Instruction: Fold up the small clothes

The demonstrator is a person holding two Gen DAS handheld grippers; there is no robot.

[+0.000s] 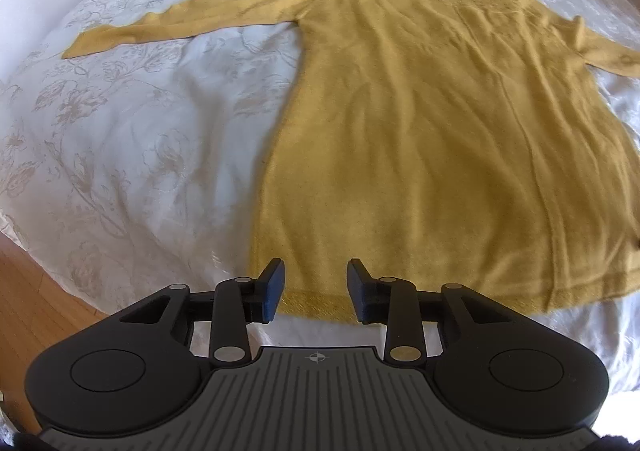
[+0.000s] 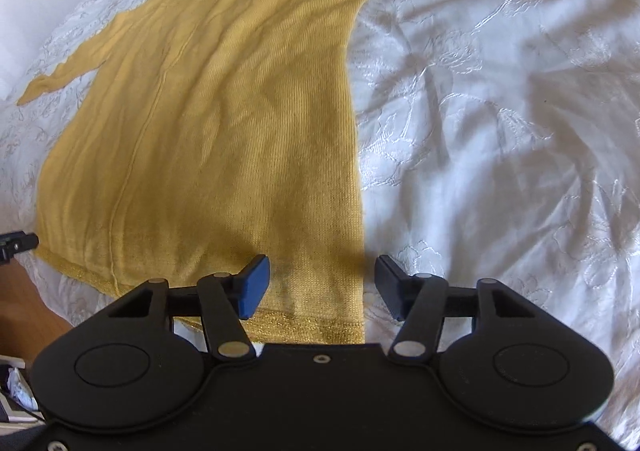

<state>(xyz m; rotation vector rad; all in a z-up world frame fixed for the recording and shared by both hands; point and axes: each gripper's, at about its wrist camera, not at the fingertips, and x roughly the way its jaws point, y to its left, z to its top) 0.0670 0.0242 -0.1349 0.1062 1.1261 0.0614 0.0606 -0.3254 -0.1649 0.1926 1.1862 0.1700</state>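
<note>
Sweater [image 1: 420,139] flat on bedspread [image 1: 140,131]; both grippers' fingers [image 1: 274,289] [image 2: 253,287] parted, empty.

A home bedroom is being shown. A bed [image 1: 132,155] is being covered by a white bedspread [image 2: 500,123] embroidered with flowers, a wooden floor [image 1: 36,315] is being seen beside it, and a yellow sweater [image 1: 420,139] is being laid out flat on top.

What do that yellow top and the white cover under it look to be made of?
The yellow top looks like a fine, soft matte knit: thin ribs run down it, with a glittery band along the hem. The white cover seems a smooth, slightly shiny woven fabric, perhaps satin, with raised flower patterns.
</note>
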